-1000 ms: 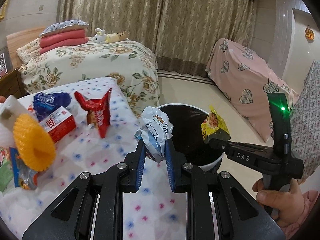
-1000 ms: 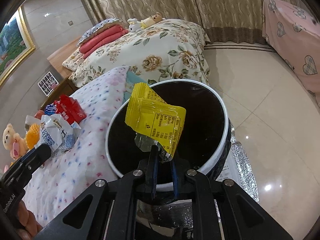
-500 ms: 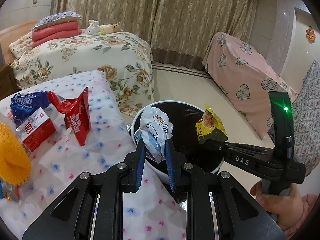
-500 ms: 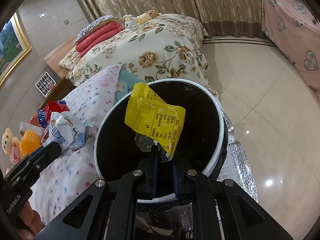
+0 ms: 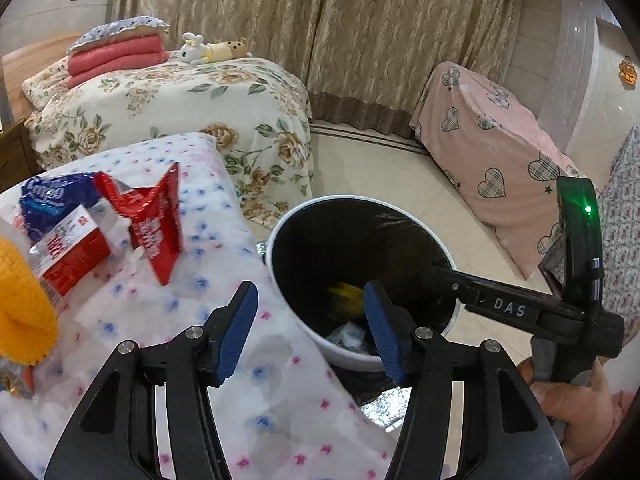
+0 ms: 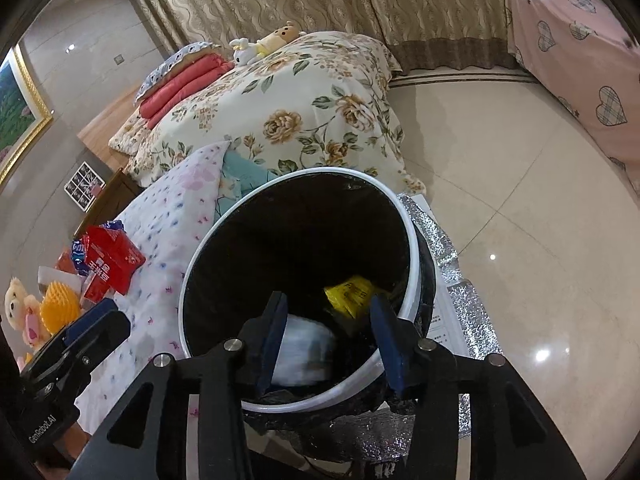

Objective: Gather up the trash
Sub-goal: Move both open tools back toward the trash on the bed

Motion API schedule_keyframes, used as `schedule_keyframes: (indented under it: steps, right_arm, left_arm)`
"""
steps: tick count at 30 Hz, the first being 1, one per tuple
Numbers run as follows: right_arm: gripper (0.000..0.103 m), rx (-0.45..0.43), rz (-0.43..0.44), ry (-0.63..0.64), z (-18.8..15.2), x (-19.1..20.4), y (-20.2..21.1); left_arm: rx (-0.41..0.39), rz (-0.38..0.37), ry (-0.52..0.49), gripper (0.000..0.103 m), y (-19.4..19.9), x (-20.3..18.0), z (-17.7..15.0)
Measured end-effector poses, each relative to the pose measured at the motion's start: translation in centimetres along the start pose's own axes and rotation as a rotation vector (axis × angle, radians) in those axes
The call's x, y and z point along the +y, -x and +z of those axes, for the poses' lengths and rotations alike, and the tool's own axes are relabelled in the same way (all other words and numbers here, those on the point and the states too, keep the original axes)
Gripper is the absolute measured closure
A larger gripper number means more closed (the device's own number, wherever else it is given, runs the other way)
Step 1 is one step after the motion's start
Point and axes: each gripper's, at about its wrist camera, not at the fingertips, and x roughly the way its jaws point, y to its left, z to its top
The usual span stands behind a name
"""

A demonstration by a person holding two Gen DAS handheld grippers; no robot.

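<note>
While both tools hang over the bin [image 6: 412, 240] with nothing between their fingers, two pieces of trash already lie at its bottom: a yellow packet [image 6: 352, 294] against the far-right wall and a white wrapper [image 6: 306, 350] nearer the front, both inside the black liner. The left tool [image 5: 310, 326] has its jaws spread wide apart, reaching over the near rim from the cloth-covered counter [image 5: 224, 360]; the right tool [image 6: 328, 338] is likewise wide open, looking straight down into the bin.

That part of the job looks done, in my judgement, but plenty is left. On the counter, well apart from the bin, sit a torn red wrapper [image 5: 154, 224] standing on its edge, a red-and-white carton [image 5: 66, 256] just beside it, and a blue packet [image 5: 48, 202] behind the carton. A scrap of shiny wrapper [image 5: 12, 378] shows at the far left edge, half hidden.

An orange spiky ball [image 5: 20, 304] and a plush toy [image 6: 22, 312] rest there too (probably not trash, though I cannot be sure). The red wrapper is nearest the bin, so it seems the likely next pick for the left tool.
</note>
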Motion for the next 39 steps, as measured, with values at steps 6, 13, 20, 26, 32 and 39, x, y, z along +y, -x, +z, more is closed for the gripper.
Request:
schedule_keyframes:
  steps: [6,13,20,26,32,39]
  right_arm:
    - [0.038,-0.02,0.029,0.004,-0.5,1.1,0.5]
    - [0.025,-0.014,0.077,0.024,-1.4,3.5,0.5]
    - [0.022,-0.007,0.12,0.052,-2.6,6.2,0.4]
    - [0.021,0.008,0.153,0.084,-3.7,8.6,0.2]
    - [0.021,0.018,0.171,0.118,-4.5,10.7,-0.2]
    - [0.021,0.032,0.193,0.15,-4.5,12.8,-1.3]
  left_arm:
    - [-0.014,0.022,0.035,0.042,1.9,1.7,-1.5]
    - [-0.031,0.071,0.082,0.038,4.4,4.5,-3.4]
    - [-0.041,0.126,0.146,0.037,6.9,7.6,-5.7]
    - [-0.055,0.17,0.201,0.037,8.8,10.0,-7.1]
    - [-0.061,0.206,0.256,0.037,10.1,12.2,-8.3]
    - [-0.063,0.248,0.315,0.037,11.0,14.8,-9.0]
